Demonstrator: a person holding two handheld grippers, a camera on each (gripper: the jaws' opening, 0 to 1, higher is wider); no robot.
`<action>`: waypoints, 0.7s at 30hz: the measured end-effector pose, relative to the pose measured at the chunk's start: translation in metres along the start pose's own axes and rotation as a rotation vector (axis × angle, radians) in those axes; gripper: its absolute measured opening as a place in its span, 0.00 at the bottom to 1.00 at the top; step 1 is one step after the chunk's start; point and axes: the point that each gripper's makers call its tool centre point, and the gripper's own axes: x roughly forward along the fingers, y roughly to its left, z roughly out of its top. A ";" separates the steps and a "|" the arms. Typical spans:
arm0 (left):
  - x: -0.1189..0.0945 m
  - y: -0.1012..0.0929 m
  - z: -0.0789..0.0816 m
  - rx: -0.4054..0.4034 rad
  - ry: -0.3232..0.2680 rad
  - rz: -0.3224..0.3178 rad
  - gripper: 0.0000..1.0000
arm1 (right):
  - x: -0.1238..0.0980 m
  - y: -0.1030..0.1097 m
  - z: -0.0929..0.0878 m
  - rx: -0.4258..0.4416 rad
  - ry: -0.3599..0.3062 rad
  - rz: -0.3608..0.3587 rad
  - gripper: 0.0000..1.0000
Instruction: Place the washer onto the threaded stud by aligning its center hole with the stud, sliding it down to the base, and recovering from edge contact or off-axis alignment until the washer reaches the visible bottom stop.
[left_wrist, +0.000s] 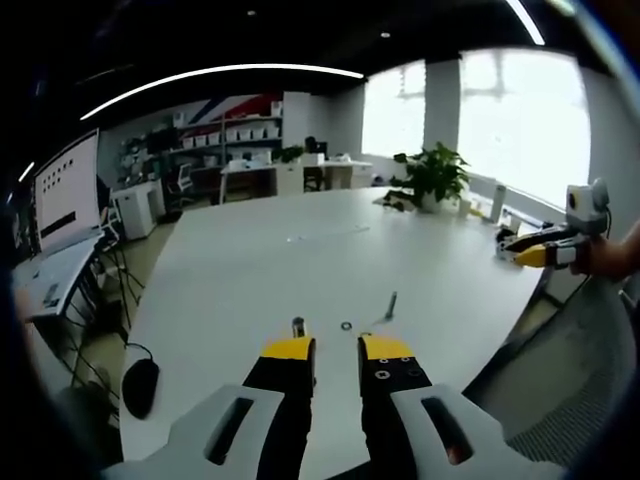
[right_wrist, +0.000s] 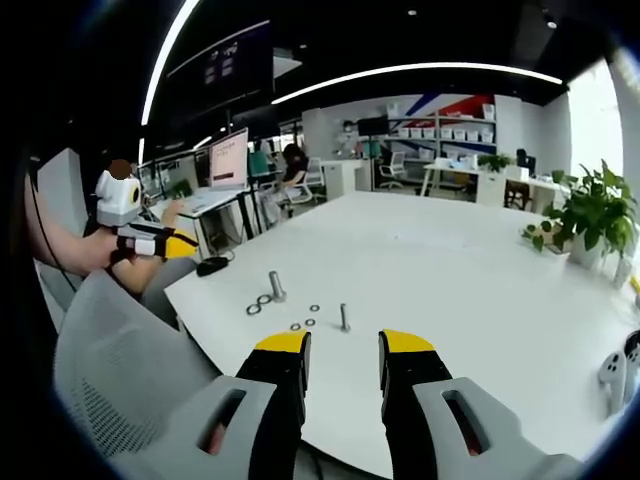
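On the white table a small washer lies flat just beyond my left gripper, which is open and holds nothing. An upright stud stands by its left jaw tip, and a thinner stud leans further right. In the right gripper view, my right gripper is open and empty, above the table's near edge. Ahead of it stand a thin threaded stud and a thicker stud, with several loose washers scattered between them. Each gripper appears at the edge of the other's view, held by a hand.
A black mouse lies near the table edge. A grey mesh chair back sits close in front of the table. A potted plant stands at the far side, and a white controller lies at the right edge. Desks and monitors stand behind.
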 end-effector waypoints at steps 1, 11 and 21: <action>0.000 0.000 0.000 0.001 0.004 0.001 0.15 | 0.000 0.000 0.000 0.001 0.000 -0.001 0.30; 0.009 0.001 -0.008 0.001 0.066 -0.014 0.17 | 0.000 -0.002 0.004 0.013 -0.015 -0.004 0.30; 0.014 0.003 -0.023 -0.014 0.160 -0.010 0.18 | 0.000 -0.002 0.004 0.022 -0.016 0.003 0.31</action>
